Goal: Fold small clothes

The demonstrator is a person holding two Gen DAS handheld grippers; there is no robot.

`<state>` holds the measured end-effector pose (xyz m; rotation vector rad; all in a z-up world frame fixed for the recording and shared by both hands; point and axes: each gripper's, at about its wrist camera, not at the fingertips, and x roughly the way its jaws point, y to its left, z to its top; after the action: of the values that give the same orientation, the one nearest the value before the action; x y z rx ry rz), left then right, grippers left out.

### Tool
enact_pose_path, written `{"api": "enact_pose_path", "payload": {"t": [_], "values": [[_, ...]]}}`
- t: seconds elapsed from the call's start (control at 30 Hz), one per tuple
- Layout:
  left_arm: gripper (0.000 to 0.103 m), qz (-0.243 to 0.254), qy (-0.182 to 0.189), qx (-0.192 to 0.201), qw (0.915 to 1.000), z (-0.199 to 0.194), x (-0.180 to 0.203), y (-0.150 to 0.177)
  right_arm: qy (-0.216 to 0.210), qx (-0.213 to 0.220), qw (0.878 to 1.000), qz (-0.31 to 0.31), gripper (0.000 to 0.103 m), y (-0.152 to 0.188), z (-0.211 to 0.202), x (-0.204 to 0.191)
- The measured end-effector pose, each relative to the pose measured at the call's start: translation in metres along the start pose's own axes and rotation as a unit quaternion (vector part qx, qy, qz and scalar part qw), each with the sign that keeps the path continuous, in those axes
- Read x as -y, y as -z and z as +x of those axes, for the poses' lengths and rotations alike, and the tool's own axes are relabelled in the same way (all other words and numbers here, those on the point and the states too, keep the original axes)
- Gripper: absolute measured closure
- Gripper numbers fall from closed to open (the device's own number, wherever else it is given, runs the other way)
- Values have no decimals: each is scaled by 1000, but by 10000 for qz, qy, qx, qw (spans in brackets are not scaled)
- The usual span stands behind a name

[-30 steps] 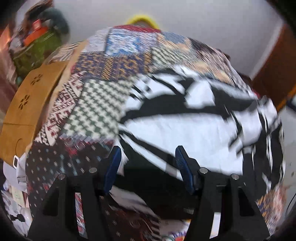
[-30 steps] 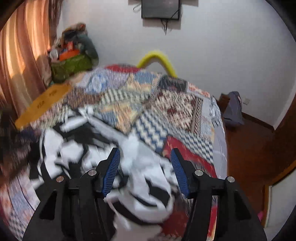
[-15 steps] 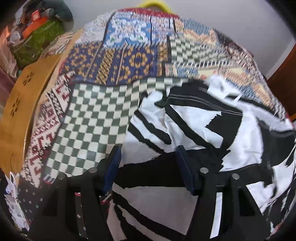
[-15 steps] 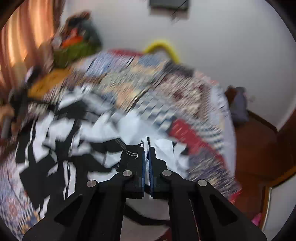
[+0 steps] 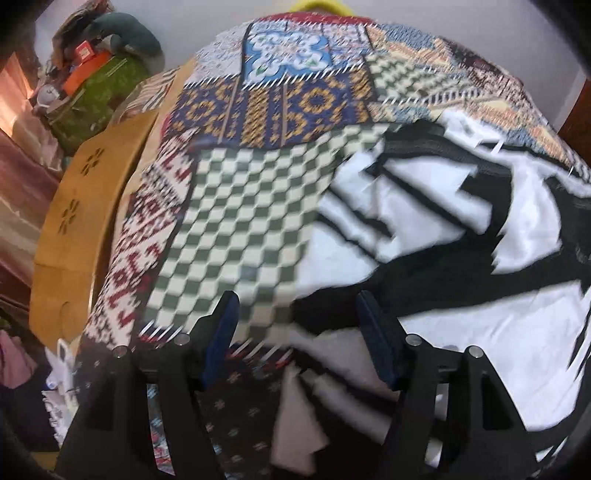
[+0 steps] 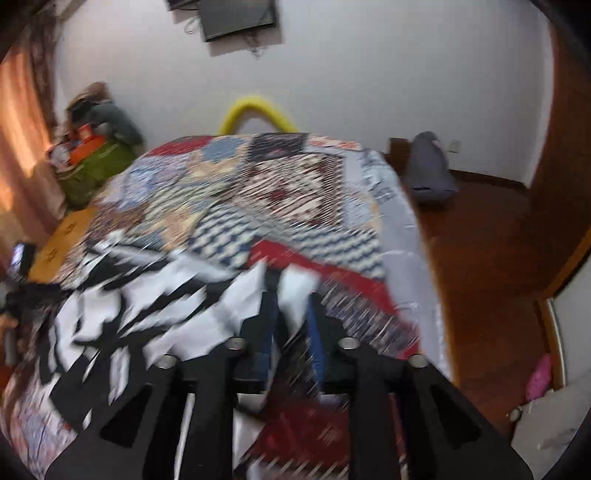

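**Inspector A:** Where does the garment lie?

**Inspector B:** One black-and-white garment (image 5: 461, 236) is spread on the bed (image 5: 240, 229), over the near right part of the patchwork quilt. Its left edge falls beside the green-checked patch. I judge it is laid out flat so that a fold can be made cleanly.

**A:** The left gripper (image 5: 297, 332)?

**B:** Its fingers (image 5: 373, 332) stand wide, and their gap has just been growing. They straddle the garment's near left edge without pressing on it, as far as the blur allows. I judge it is lining up on that edge to take hold.

**A:** The right gripper (image 6: 290, 321)?

**B:** Its fingers (image 6: 316, 328) stand narrow and have just been parting. White cloth (image 6: 291, 295) of the same garment's near right corner sits in the gap. The pads do not appear to clamp it, though the picture is smeared. I judge the corner has been let go, or is about to be retaken.

**A:** Count.

**B:** One garment, one bed, two grippers. No second piece of clothing shows on the quilt. Off the bed: one wooden board (image 5: 85, 206) on the far left, one green bag (image 6: 92, 173) of clutter in the far corner, one yellow hoop (image 6: 258, 114) beyond the bed's far end, one screen (image 6: 236, 14) on the wall.

**A:** Stage?

**B:** Early by my judgement; no finished fold is visible.
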<state>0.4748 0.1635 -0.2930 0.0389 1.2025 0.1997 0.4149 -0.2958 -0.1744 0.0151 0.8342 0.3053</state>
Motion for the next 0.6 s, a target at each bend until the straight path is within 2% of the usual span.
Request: {"api": "enact_pose_path", "payload": {"t": [0.07,0.1,0.17,0.3,0.37,0.5,0.6], "values": [[37,-77,46,-56,9999,0,-9,13,-162,-41,9997,-168,59,13,-7,-17],[36,-160,99,-33,9998,-2,-15,20,-298,-78,9992,-242,56,22,-12,-26],[36,-313,254,-38,9992,-8,-25,36,-467,-172,9983,-301,56,35,-14,-40],[36,-279,106,-22,9996,-28,-28,70,-884,-422,9949,-230,56,63,-11,-58],[36,-206,60,-62,9998,-37,-26,84,-869,-545,9941,-352,56,75,-4,-66],[37,80,143,-224,9996,-51,-20,117,-514,-1010,9917,-601,56,97,16,-69],[37,209,197,-126,9995,-66,-21,131,-496,-1091,9919,-430,56,99,14,-62]]}}
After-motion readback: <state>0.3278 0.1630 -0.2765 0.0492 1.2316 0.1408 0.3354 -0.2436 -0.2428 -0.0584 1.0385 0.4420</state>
